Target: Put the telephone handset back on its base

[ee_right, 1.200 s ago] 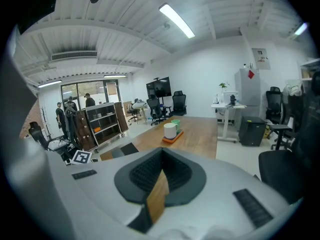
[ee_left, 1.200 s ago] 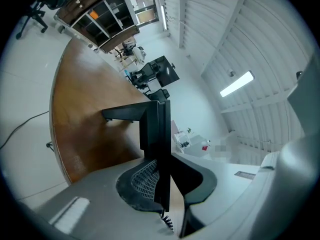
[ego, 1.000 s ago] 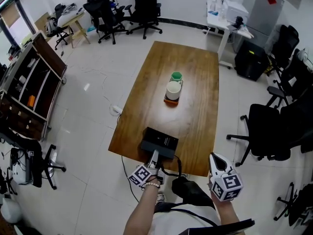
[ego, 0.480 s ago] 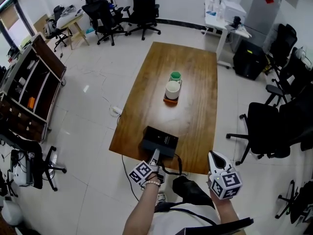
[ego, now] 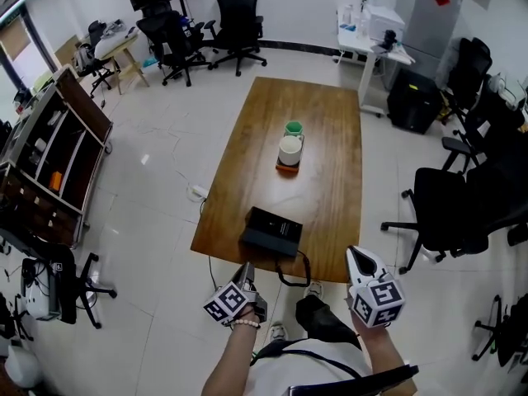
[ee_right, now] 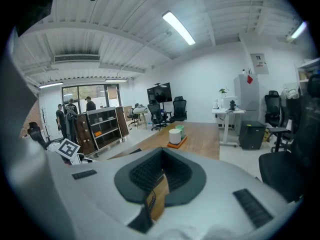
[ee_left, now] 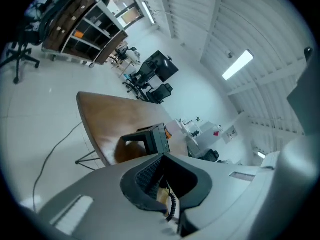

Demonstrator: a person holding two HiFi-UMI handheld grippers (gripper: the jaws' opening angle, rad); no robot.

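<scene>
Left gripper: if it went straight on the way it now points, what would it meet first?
Most likely the black telephone at the near edge of the wooden table. The left gripper, shut and empty, is off the table and aims at it; depth is hard to judge.

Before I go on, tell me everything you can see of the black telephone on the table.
The telephone is a black, boxy unit that looks like matte plastic, lying flat at the near end of the wooden table, right by its edge. A black cord loops from its near side down over that edge. Whether the handset sits in its cradle cannot be made out. The left gripper and right gripper are both clear of it.
</scene>
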